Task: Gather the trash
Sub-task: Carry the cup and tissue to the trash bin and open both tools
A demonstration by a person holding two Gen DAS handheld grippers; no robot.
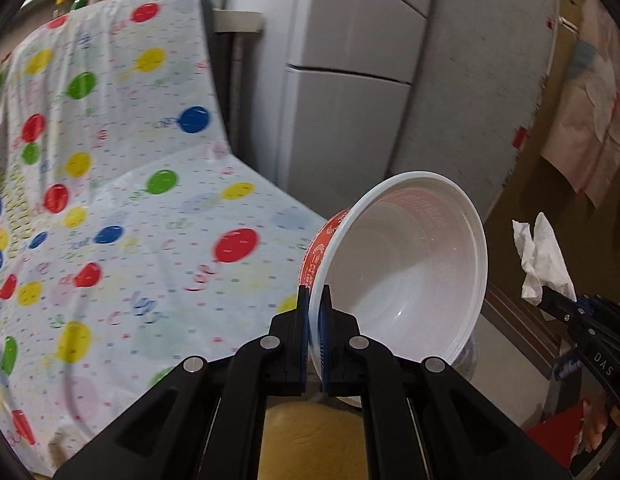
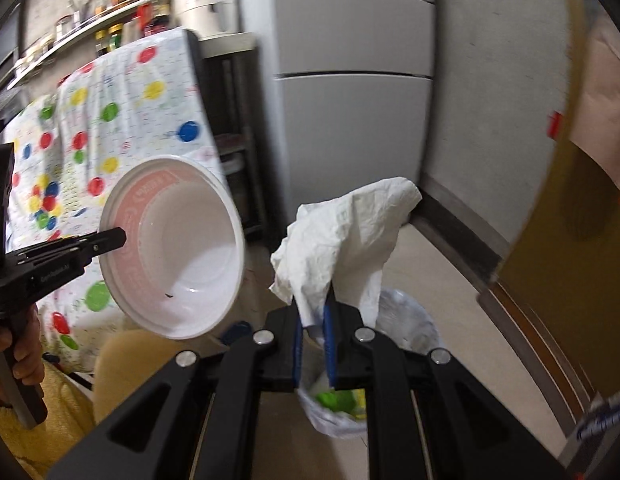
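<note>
Left gripper point(image 1: 314, 312) fingers pinch the bowl point(image 1: 405, 272) rim. Right gripper point(image 2: 311, 332) fingers pinch the tissue point(image 2: 341, 236). Lined bin point(image 2: 405, 320) at 6 o'clock below; refrigerator point(image 2: 353, 80) at 12 o'clock.

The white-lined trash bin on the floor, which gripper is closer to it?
Right. The right gripper, clamping a crumpled white tissue, hangs directly above the white-lined trash bin. The left gripper, pinching the red-and-white plastic bowl's rim, is off to the side.

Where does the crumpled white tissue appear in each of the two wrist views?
Left wrist view: crumpled white tissue at the far right edge, pinched by the right gripper.
Right wrist view: centre, above the right gripper, over the lined bin.
Shared landmark: the white bowl.
</note>
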